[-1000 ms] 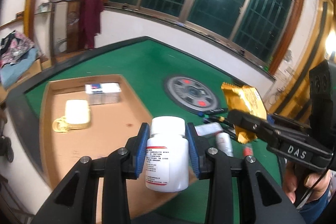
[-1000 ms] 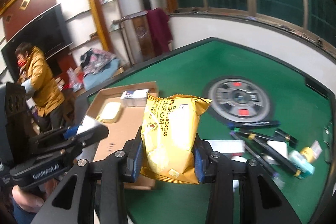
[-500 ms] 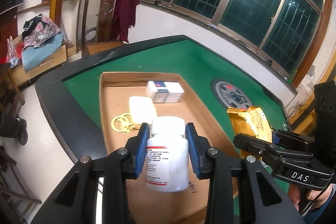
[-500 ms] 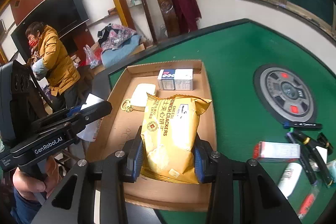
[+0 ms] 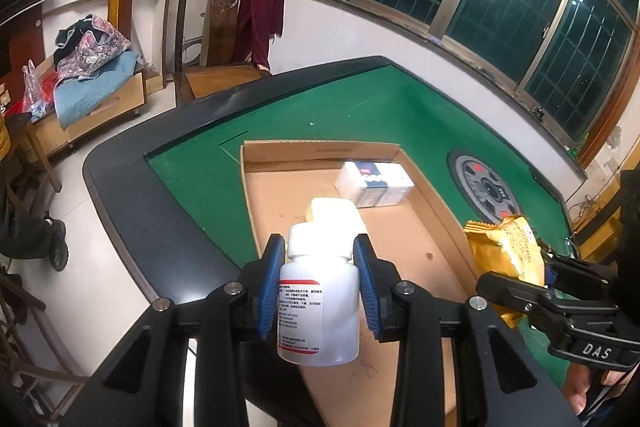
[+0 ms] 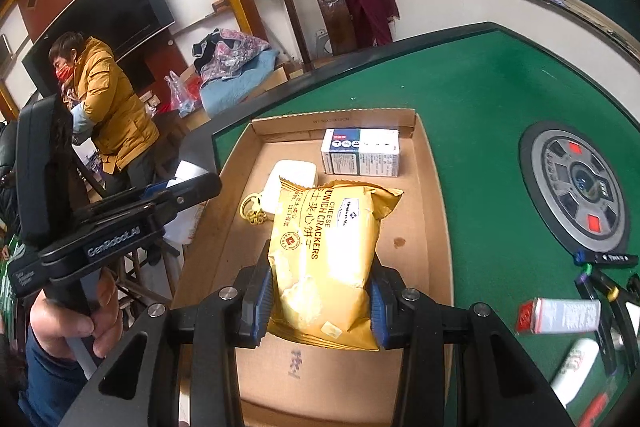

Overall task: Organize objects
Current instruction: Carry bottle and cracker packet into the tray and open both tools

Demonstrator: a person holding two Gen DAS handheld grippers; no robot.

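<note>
Left gripper (image 5: 320, 279) is clamped on the white pill bottle (image 5: 319, 303), blue pads squeezing just under the cap on the shoulder, and the bottle hangs upright over the near end of the cardboard tray (image 5: 436, 211). Hard smooth plastic with a glossy printed label, so it looks stiff but a touch slippery; that grip high on the shoulder, below the ribbed cap's ledge, seems the safe place, and I'd guess it's light. Right gripper (image 6: 320, 297) is closed on the yellow cracker packet (image 6: 328, 259), pads pinching the lower part of the bag from both sides, the packet held over the middle of the tray. Crinkly foil film, puffed with air, soft and yielding, contents likely brittle, so a squeeze any harder could crush the sandwich crackers; it probably weighs very little. Outward now: the tray is shallow corrugated card with low walls and a small stain on its floor, and already in it lie a white and blue carton (image 6: 360, 151) at the far end and a rounded cream case (image 6: 290, 183) with a yellow cord beside it. The tray rests on the green felt table (image 6: 480, 95), a round grey dial set in the felt to the right, and pens and tubes are scattered near right
</note>
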